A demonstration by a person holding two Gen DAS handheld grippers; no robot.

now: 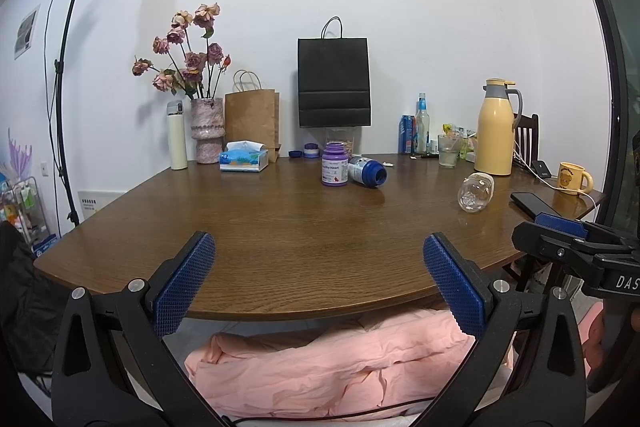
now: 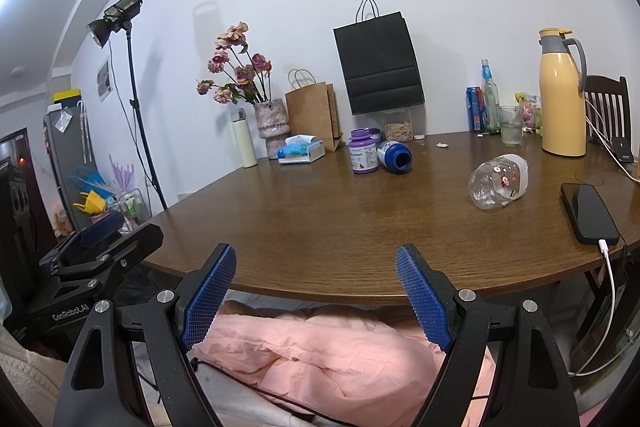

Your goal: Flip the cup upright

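Note:
A clear cup (image 1: 476, 193) with small printed figures and a white lid lies on its side on the brown wooden table (image 1: 280, 227), towards the right. In the right wrist view the same cup (image 2: 498, 181) rests with its base turned towards me. My left gripper (image 1: 319, 241) hovers open over the table's front edge, nothing between its blue pads, well short and left of the cup. My right gripper (image 2: 316, 251) is also open and holds nothing, near the front edge, with the cup ahead and to its right.
A purple jar (image 1: 334, 164) stands beside a toppled blue bottle (image 1: 367, 171) at mid-table. A black phone (image 2: 590, 213) on a white cable lies right of the cup. A yellow thermos (image 2: 562, 95), glass (image 2: 511, 131), yellow mug (image 1: 572, 178), tissue box (image 1: 243, 159) and vase (image 1: 206, 129) line the back.

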